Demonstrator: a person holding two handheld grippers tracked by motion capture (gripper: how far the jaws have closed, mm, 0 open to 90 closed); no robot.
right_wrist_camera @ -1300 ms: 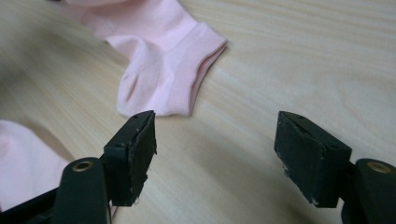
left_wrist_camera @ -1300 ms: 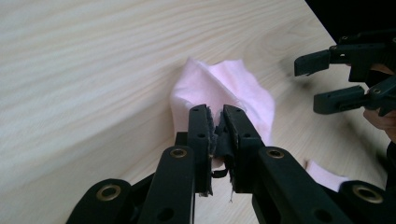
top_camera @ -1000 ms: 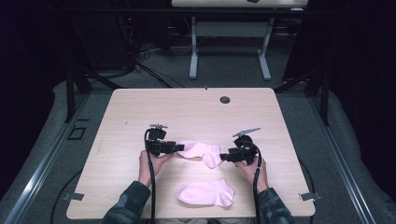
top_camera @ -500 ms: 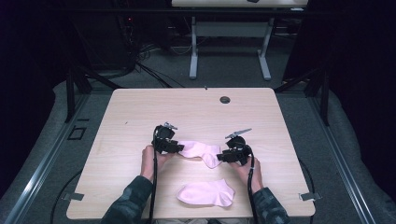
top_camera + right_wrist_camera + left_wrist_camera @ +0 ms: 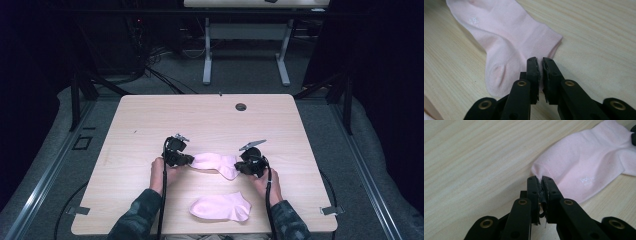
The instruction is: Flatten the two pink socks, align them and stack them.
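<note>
Two pink socks are lying on the table [image 5: 150, 125], and two grippers are working on one of them. The upper sock [image 5: 216, 163] is stretching flat between the tools, just beyond the lower sock [image 5: 221, 207], which is resting loose at the person's edge of the table, apart from both grippers. The left gripper [image 5: 186, 160] has just been closing and is now pinching the toe end of the upper sock, with a pucker of pink cloth showing between its jaws in the left gripper view [image 5: 541, 179]. The right gripper [image 5: 239, 166] has likewise just been closing; in the right gripper view [image 5: 540, 61] its jaws are standing nearly together at the cuff edge of that same sock [image 5: 506, 37], clamping the hem. Two hands in patterned sleeves are holding the tools. The table is pale wood grain with one dark round grommet [image 5: 241, 107] beyond the upper sock, near the far edge. Around the table, grey carpet is showing; white table legs [image 5: 207, 57] and loose cables [image 5: 150, 70] are standing in a dim room beyond it.
</note>
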